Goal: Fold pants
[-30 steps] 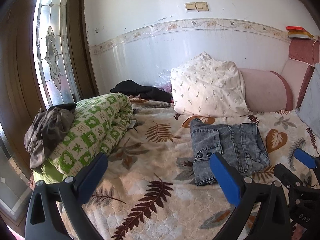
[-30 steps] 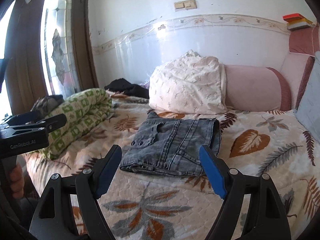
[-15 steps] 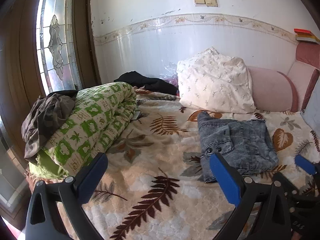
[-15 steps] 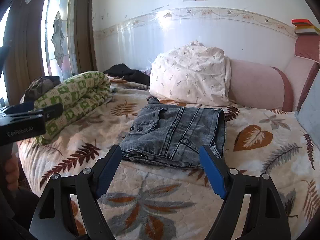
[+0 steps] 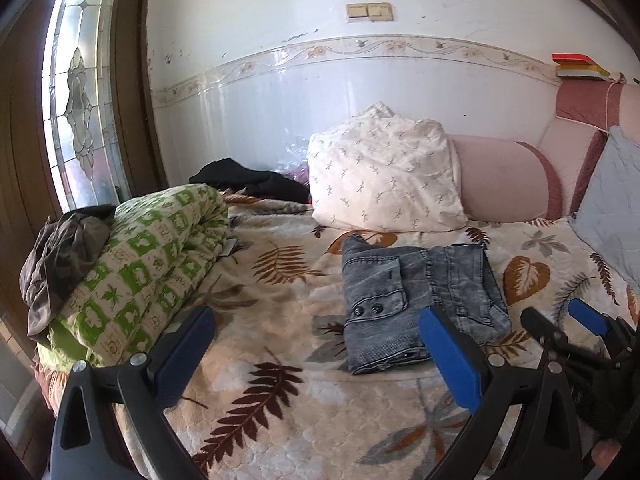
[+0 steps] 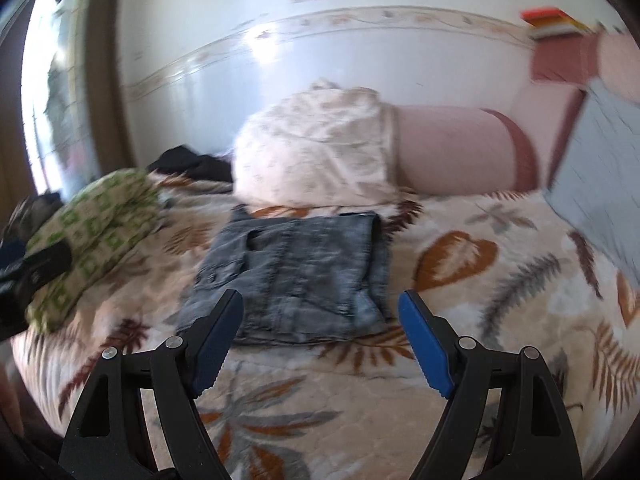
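A: On the leaf-print bedspread (image 5: 280,360): folded jeans (image 5: 416,300), mid-bed, before a white pillow (image 5: 380,172); green quilt (image 5: 148,276) left.

B: Grippers?

A: Left gripper (image 5: 316,344) and right gripper (image 6: 320,336): both wide, empty, angled down short of the jeans.
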The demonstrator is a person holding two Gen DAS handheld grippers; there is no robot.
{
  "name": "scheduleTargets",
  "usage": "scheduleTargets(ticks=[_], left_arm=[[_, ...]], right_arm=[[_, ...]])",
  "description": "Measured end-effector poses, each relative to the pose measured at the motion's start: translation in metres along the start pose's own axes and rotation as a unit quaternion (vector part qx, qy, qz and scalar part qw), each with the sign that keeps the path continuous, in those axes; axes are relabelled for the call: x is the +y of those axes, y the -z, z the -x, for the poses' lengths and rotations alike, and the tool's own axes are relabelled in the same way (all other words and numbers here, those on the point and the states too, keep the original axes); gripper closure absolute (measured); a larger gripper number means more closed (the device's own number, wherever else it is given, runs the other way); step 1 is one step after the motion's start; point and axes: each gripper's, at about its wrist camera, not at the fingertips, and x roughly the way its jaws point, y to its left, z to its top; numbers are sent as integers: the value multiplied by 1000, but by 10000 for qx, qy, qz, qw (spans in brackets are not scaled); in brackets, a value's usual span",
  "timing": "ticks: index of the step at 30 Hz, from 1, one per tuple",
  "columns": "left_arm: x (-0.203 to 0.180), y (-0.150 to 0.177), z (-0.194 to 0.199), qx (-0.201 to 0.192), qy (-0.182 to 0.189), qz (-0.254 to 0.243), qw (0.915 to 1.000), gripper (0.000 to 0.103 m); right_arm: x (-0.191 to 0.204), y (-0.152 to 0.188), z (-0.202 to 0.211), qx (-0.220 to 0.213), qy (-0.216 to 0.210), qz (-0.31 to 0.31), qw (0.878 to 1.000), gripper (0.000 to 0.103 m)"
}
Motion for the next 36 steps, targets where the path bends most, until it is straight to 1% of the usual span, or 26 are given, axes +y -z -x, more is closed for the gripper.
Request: scheduleTargets(ticks=[4,8,18,29,36], left_arm=[[-6,-6,4,-55,38,5,10000,0],[-14,-11,8,-132,85,-42,9999,0],[-27,-16,14,-173,164,-128,9996,0],[-35,-24,29,-271,200,-157,9993,0],[-36,-28,37,-334,138,-176,9992,0]], right_arm=[[-17,-4,1,-35,171,-392,9991,23],[-25,-7,5,-145,291,-533,9980,23],[-30,-14,14,-407,375,-494,9972,23],[-33,-17,19,-493,328,-508,9970,23],[-32,-19,26,-585,307,-453,9968,23]])
